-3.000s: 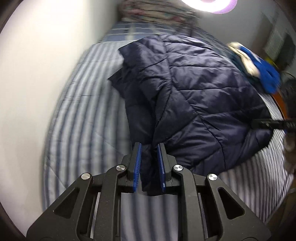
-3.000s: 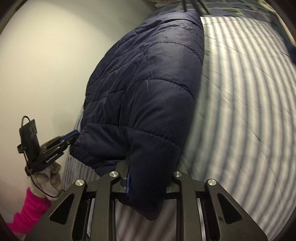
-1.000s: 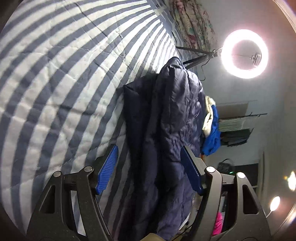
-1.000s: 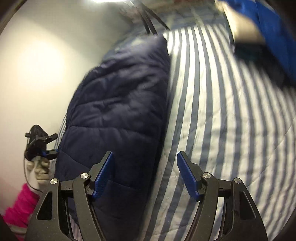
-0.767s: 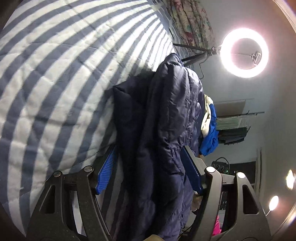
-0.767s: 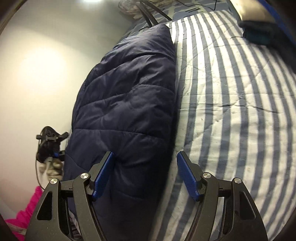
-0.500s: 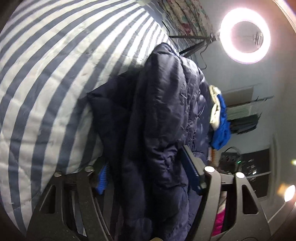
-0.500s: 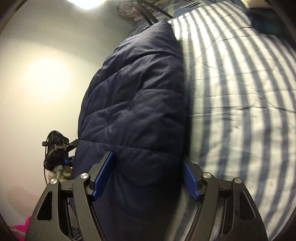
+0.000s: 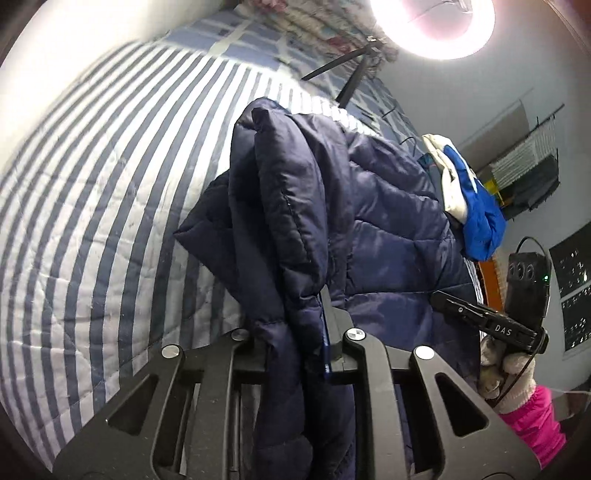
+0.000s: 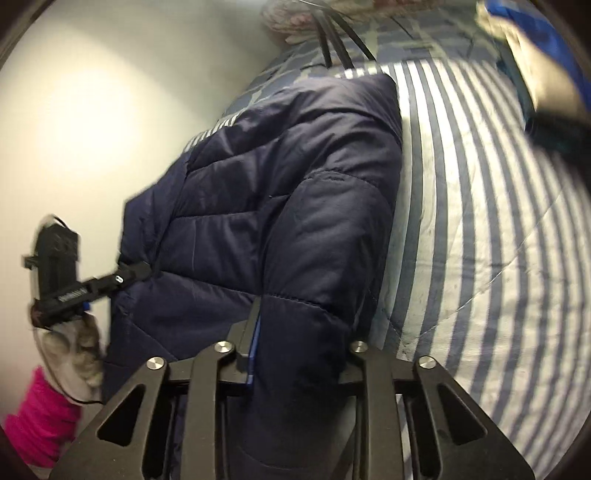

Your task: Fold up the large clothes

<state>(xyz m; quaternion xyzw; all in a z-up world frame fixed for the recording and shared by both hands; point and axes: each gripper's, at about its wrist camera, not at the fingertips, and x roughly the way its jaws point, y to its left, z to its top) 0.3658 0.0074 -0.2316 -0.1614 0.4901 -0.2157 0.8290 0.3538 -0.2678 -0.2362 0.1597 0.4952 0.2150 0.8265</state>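
A large navy quilted puffer jacket [image 9: 332, 206] lies folded lengthwise on the blue-and-white striped bed [image 9: 92, 206]. My left gripper [image 9: 291, 332] is shut on a thick bunch of the jacket's near edge. My right gripper [image 10: 301, 328] is shut on the jacket [image 10: 288, 206] at its other near corner; padding bulges between the jaws. Each view shows the other gripper at the jacket's edge: the right one in the left wrist view [image 9: 484, 321], the left one in the right wrist view [image 10: 96, 286].
A blue and white garment [image 9: 469, 199] lies on the bed beyond the jacket. A ring light [image 9: 432, 26] on a tripod stands at the head of the bed. A plain wall [image 10: 92, 110] runs along one side. Shelving [image 9: 528, 173] stands far right.
Both grippers were open around the jacket's edge a second ago and have closed on it. The jacket's near edge now bunches in the jaws and is raised off the bed.
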